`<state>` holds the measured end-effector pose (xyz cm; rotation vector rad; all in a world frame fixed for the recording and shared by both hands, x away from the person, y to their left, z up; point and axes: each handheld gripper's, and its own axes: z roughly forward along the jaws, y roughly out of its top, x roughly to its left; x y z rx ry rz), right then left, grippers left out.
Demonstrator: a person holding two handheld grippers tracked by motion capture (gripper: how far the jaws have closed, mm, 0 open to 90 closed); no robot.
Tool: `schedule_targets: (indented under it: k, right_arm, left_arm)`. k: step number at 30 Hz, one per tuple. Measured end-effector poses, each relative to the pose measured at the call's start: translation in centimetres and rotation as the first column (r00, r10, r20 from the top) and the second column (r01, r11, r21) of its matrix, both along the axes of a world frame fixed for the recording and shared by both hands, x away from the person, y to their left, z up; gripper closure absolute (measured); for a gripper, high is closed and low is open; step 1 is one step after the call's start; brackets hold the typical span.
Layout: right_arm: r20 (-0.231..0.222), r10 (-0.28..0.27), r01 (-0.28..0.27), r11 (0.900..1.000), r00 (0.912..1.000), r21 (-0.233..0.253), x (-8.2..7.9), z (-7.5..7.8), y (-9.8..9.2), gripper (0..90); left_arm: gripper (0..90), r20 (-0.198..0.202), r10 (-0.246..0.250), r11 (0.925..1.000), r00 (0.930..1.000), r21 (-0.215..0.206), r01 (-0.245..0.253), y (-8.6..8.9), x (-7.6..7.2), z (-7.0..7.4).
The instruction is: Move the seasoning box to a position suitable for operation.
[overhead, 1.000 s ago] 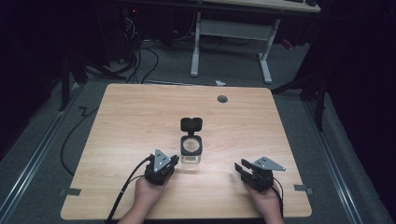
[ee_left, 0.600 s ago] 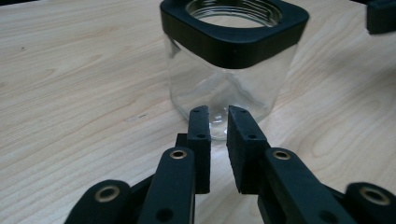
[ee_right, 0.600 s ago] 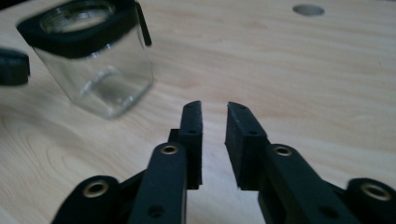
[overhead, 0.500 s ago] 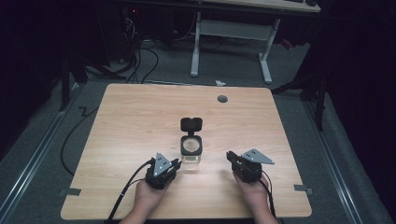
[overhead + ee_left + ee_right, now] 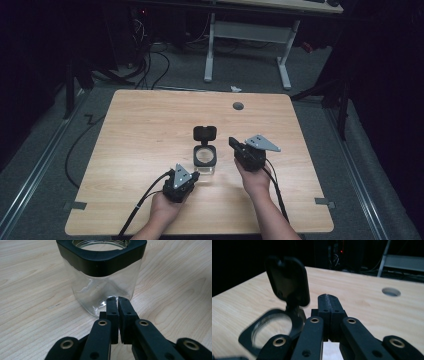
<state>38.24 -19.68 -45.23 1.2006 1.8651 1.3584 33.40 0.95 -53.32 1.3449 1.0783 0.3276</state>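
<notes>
Glass jar with a black collar stands near the middle of the wooden counter, its hinged lid flipped up behind the mouth. The left gripper view shows the clear wall, and nothing can be seen inside. The left gripper points at the jar's base, jaws almost closed and holding nothing. The right gripper hovers just beside the jar, jaws pressed together, empty. A round hole lies toward the counter's far edge.

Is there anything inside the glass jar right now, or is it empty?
The jar looks empty: from the high view its open mouth shows only clear glass, and the left gripper view shows nothing through its wall. The lid stands flipped open behind it. The far lower corners are hidden behind the black collar.
</notes>
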Motion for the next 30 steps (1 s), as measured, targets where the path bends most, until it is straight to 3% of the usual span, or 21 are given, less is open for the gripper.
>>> schedule_targets:
  k: [17, 30]
  right_arm:
    - [0.016, 0.042, -0.042, 0.999, 0.9990, -0.007, 4.0, 3.6, 3.0, 90.0]
    - [-0.008, 0.070, -0.070, 0.997, 0.9975, -0.034, 5.1, 3.7, 4.6, 90.0]
  left_arm:
    - [90.0, -0.021, 0.011, 0.9997, 0.9997, -0.024, -0.012, 0.0, 0.7, -0.2]
    - [90.0, -0.024, 0.015, 0.9997, 0.9996, -0.020, -0.016, 0.0, 0.7, -0.2]
